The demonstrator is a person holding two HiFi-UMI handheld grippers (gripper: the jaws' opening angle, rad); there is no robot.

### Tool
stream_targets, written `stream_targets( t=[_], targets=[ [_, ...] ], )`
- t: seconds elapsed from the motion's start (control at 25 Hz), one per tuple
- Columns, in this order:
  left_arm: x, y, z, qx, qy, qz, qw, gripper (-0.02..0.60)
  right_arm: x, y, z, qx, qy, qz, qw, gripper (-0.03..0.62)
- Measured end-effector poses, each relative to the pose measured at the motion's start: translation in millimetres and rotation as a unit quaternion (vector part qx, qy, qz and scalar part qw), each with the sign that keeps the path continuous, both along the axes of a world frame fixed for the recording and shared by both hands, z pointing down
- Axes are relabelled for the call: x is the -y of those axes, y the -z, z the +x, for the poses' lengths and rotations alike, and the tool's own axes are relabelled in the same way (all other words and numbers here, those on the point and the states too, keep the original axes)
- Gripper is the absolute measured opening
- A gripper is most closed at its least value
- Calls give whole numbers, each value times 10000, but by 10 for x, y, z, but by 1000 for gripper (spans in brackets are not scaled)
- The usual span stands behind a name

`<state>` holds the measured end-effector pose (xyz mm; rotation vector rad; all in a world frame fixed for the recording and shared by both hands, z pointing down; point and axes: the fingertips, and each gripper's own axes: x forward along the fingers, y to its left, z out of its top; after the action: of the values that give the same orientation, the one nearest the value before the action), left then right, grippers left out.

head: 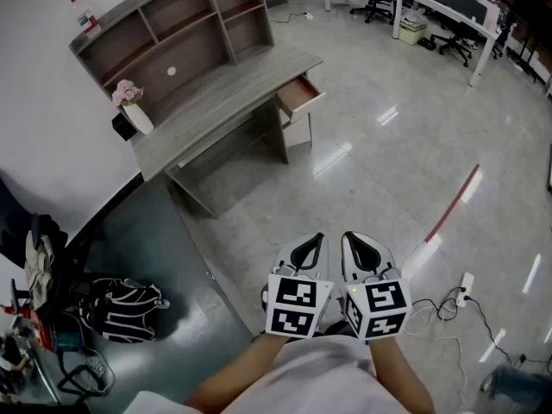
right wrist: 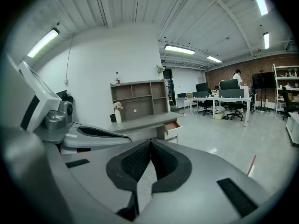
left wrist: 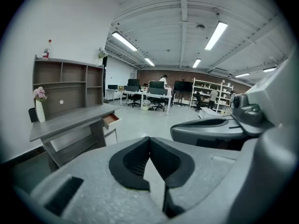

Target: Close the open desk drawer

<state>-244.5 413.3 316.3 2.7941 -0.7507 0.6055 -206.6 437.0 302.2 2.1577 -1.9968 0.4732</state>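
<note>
Grey wood grain is covering the surface (head: 224,102) that is standing against the white wall, with a shelf unit (head: 185,24) rising from its back edge. The drawer (head: 300,95) is hanging open at the surface's right end, just under the top, and is showing a reddish-brown inside; in the right gripper view it is jutting out toward the shiny floor (head: 362,162). A white vase of pink flowers (head: 131,109) is sitting at the surface's left end, and a bottle (head: 84,14) is standing on top of the shelf unit.

Both tools are hovering side by side over the floor, well apart from the drawer and pointing roughly toward it. The left tool (head: 316,241) is holding its dark pads together at the tips with nothing between them, and the right tool (head: 348,240) is doing the same. A dark backpack (head: 125,307) is lying on the floor at the lower left.
</note>
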Motion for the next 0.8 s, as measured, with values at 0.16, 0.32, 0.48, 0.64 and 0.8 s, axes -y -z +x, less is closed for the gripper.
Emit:
stream_targets(
  t=[0.16, 0.32, 0.48, 0.64, 0.8],
  targets=[
    [-2, -20, -53, -10, -33, -31, 10000, 5, 11, -11, -46, 7, -48, -1, 10000, 0],
    [33, -18, -125, -41, -47, -55, 10000, 5, 41, 0, -122, -41, -72, -12, 10000, 0],
    [64, 2, -181, -89, -32, -98, 9999, 5, 64, 32, -187, -134, -54, -31, 9999, 0],
    [96, 18, -236, -126, 9, -81, 9999, 5, 125, 51, -240, -145, -3, -5, 9999, 0],
    [188, 24, -295, -150, 112, -60, 9998, 5, 225, 56, -313, -167, 102, 35, 9998, 0]
  ],
)
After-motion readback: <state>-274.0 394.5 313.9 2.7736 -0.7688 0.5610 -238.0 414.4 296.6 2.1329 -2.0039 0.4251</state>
